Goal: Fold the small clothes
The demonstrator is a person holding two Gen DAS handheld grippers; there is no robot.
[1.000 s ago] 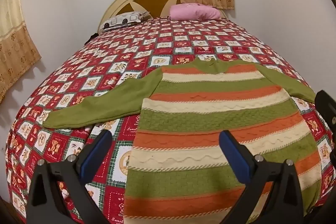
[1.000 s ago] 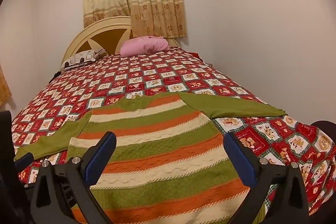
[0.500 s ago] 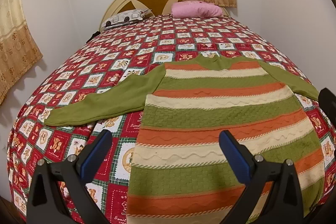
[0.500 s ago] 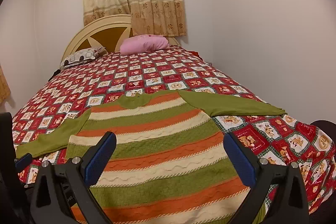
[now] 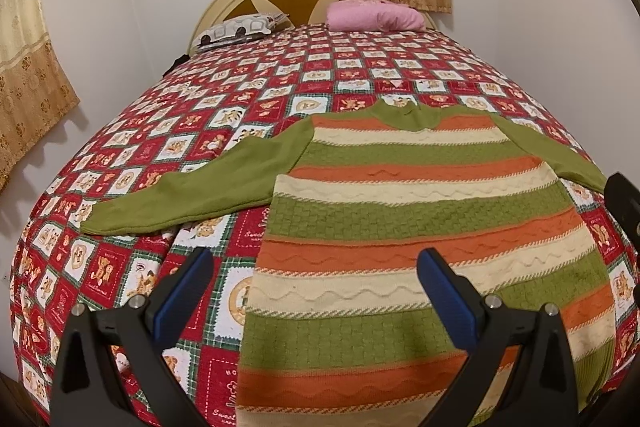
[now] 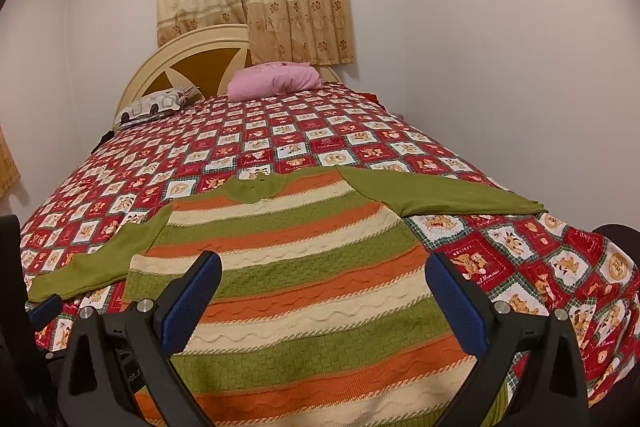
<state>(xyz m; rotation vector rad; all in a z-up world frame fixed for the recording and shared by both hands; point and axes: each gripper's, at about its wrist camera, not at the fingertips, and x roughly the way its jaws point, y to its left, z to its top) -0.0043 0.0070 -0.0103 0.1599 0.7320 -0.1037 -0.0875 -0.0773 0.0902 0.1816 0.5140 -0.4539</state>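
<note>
Left wrist: left gripper [image 5: 316,291] fingers wide, empty | right gripper [image 6: 324,291] same

Sweater flat on the bed ahead of both tongs

The sweater [image 5: 420,227] lies on the bedspread [image 5: 224,115], spanning between the left gripper [image 5: 316,291] and right gripper [image 6: 324,291], sleeves out sideways; two pillows [image 6: 276,81] rest far beyond, against the headboard [image 6: 192,59].

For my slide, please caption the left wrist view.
Open left gripper above striped sweater spread flat on patterned bedspread.
</note>
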